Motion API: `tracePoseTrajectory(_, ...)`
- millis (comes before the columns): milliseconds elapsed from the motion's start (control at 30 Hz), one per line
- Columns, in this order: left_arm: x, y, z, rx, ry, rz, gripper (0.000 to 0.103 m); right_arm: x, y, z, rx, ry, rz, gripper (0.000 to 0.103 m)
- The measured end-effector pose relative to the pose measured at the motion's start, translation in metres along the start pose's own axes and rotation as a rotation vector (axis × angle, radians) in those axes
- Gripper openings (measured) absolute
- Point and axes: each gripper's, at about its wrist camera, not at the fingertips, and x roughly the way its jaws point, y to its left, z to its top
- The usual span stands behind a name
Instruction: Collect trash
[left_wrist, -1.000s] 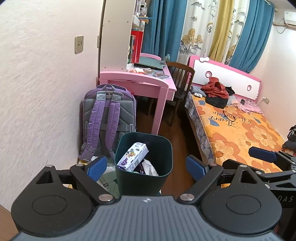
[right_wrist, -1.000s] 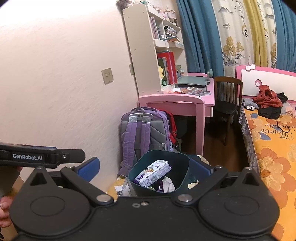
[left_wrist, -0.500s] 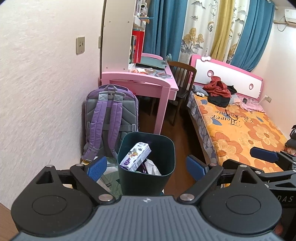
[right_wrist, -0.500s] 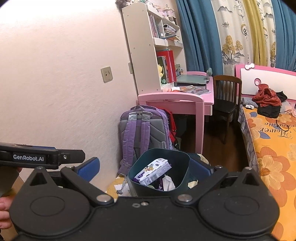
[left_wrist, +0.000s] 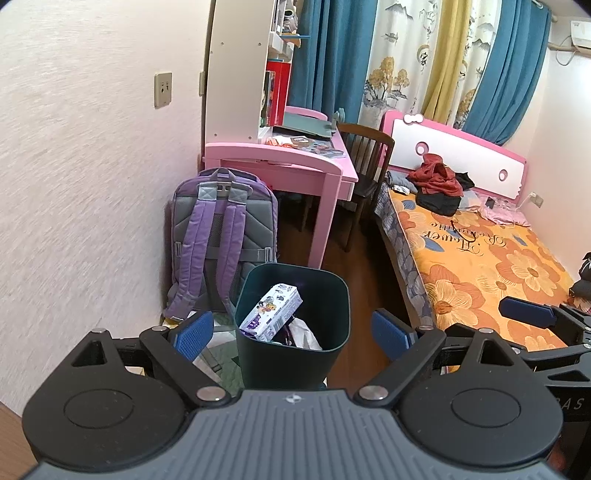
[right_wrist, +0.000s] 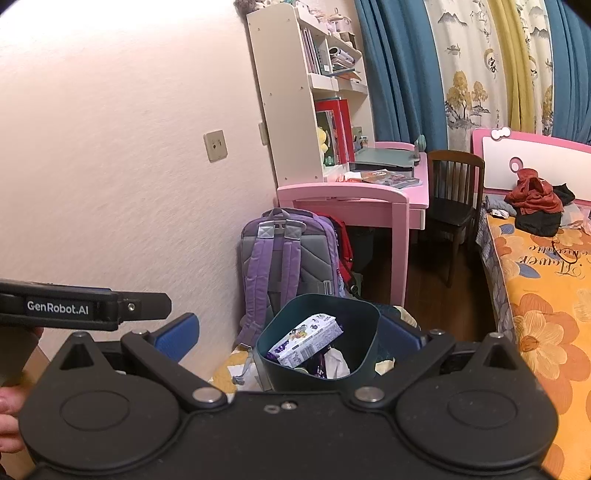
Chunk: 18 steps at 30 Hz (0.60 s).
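- Bed (left_wrist: 491, 266) with orange floral cover lies along the right; pink desk (left_wrist: 280, 162) stands at its head end
- Purple backpack (left_wrist: 221, 236) leans against the wall, just beside the desk's near leg
- Dark green bin (left_wrist: 295, 350) sits in front of the backpack; carton (left_wrist: 271, 312) and white paper scraps (left_wrist: 304, 334) rest inside
- Left gripper (left_wrist: 293, 330) spread wide, empty; right gripper (right_wrist: 288, 334) likewise released, both framing the bin

A pink desk (left_wrist: 295, 162) stands against the textured wall (left_wrist: 81, 177), beside a floral-covered bed (left_wrist: 491, 258) and blue curtains (left_wrist: 328, 55).
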Motion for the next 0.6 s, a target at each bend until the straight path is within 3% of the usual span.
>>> tracePoseTrajectory(600,-0.0002,-0.0013,-0.0011,-0.005,-0.010,0.008,0.093,0.0021,-0.0010,-0.0029,0.005,0.003,0.002,0.103)
